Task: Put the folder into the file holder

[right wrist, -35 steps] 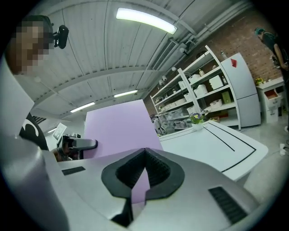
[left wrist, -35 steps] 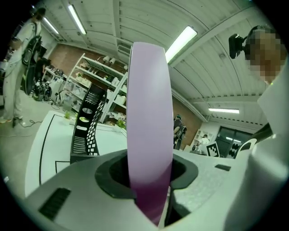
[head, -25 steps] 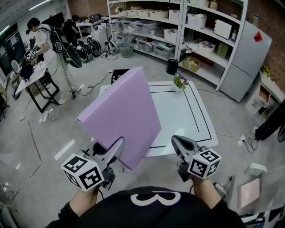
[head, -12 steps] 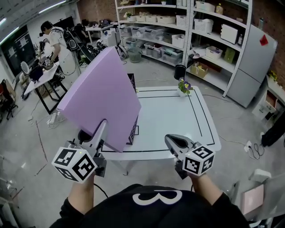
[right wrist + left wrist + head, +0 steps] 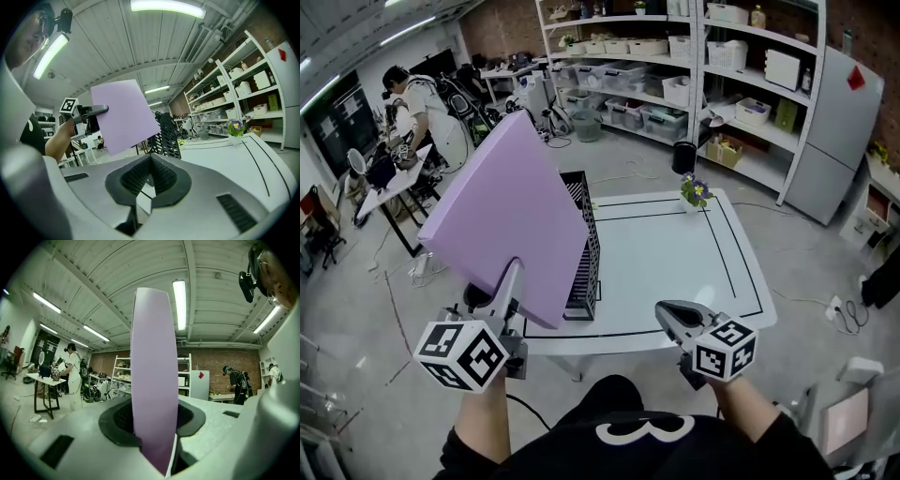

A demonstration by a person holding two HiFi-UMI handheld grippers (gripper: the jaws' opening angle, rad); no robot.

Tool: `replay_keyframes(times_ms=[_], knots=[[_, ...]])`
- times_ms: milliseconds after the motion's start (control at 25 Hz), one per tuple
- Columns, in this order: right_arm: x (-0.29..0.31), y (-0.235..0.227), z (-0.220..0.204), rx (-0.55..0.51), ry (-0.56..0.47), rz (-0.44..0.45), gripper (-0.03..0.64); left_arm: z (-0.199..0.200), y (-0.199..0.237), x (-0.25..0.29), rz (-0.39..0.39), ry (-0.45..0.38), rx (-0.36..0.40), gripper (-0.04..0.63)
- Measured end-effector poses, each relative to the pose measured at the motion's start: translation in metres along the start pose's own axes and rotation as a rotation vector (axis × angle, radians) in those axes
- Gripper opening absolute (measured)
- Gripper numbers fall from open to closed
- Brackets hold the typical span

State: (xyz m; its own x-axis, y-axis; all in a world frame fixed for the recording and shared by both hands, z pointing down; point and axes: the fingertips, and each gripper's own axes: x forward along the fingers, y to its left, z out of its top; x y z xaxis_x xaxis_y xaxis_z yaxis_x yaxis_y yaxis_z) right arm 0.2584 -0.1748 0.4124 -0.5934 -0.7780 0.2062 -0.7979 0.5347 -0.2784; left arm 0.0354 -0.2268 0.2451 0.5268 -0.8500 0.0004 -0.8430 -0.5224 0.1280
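A large purple folder [image 5: 508,214] is held up tilted above the table's left edge, with my left gripper [image 5: 512,281] shut on its lower corner. In the left gripper view the folder [image 5: 154,366] stands edge-on between the pads of that gripper [image 5: 154,427]. The black mesh file holder [image 5: 582,246] stands on the white table [image 5: 675,253] just right of the folder. My right gripper [image 5: 669,315] hovers at the table's front edge, shut and holding nothing. From the right gripper [image 5: 149,176] view, the folder [image 5: 123,115] and file holder [image 5: 168,133] lie to the left.
A small flower pot [image 5: 694,193] stands at the table's far edge, inside the black taped rectangle. Shelves with bins [image 5: 675,66] and a grey cabinet [image 5: 834,112] line the back. A person [image 5: 422,112] works at a side table at the far left.
The folder and my left gripper have shifted left and a little upward, uncovering the black file holder. The right gripper has stayed low near the table's front edge.
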Motion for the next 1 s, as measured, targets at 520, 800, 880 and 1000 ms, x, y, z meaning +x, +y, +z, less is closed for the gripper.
replay_keyframes(times_ms=[520,800,880,1000], knots=[[0.006,-0.038,-0.007,0.043,0.014,-0.021,0.005,-0.016,0.021,0.052,0.079,0.034,-0.003,0.156],[0.009,-0.070,-0.014,0.037,0.044,-0.018,0.005,-0.045,0.024,0.090,0.118,0.076,0.022,0.156],[0.009,-0.080,-0.018,0.040,0.062,-0.017,0.005,-0.057,0.027,0.100,0.128,0.088,0.016,0.156],[0.010,-0.097,-0.025,0.048,0.098,-0.017,0.005,-0.071,0.032,0.109,0.142,0.083,0.009,0.156]])
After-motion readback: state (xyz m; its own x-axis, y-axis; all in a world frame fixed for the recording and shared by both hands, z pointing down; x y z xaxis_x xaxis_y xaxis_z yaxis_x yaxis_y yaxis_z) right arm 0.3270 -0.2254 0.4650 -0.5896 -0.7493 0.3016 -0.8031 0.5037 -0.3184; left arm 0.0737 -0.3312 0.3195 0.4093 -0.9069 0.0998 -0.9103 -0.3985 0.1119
